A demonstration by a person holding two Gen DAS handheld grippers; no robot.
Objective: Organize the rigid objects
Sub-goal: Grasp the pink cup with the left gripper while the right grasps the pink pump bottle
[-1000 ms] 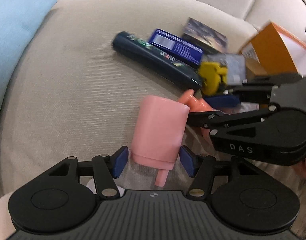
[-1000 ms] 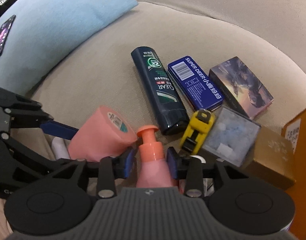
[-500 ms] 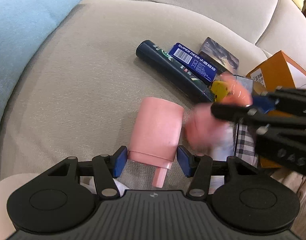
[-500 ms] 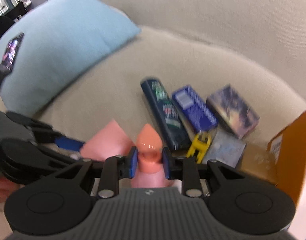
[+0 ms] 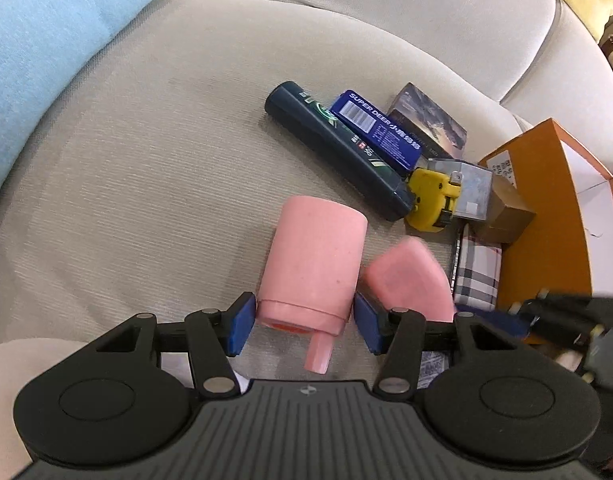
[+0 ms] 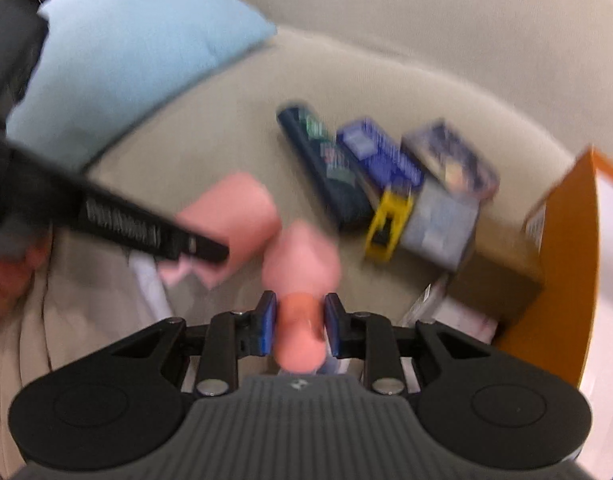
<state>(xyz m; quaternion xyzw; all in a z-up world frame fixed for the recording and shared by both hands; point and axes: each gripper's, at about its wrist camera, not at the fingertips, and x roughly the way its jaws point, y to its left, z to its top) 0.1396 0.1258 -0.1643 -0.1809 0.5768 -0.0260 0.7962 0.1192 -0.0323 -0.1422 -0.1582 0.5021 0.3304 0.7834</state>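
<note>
A pink round bottle [image 5: 314, 256] lies on the beige sofa seat [image 5: 146, 184] with its neck toward the camera. My left gripper [image 5: 304, 326] is shut on the bottle's shoulder, both blue pads touching it. To its right a second pink pump bottle [image 5: 406, 276] hangs off the seat. My right gripper [image 6: 300, 320] is shut on that bottle's orange-pink pump neck [image 6: 300, 332]. The right wrist view is blurred. One left gripper finger [image 6: 146, 232] crosses that view in front of the round bottle [image 6: 234, 208].
Grouped at the right lie a dark shampoo bottle [image 5: 338, 148], a blue box [image 5: 376, 128], a picture box [image 5: 430, 120], a yellow tape measure [image 5: 434, 196], a silvery box [image 5: 470, 188] and a brown box [image 5: 506, 216]. An open orange box [image 5: 554, 216] stands beyond. A light blue cushion [image 5: 54, 40] lies at left.
My right gripper closed on the pump bottle's neck and lifted it up and away to the right. My left gripper's jaws narrowed onto the round pink bottle, and its wrist rolled a little.
</note>
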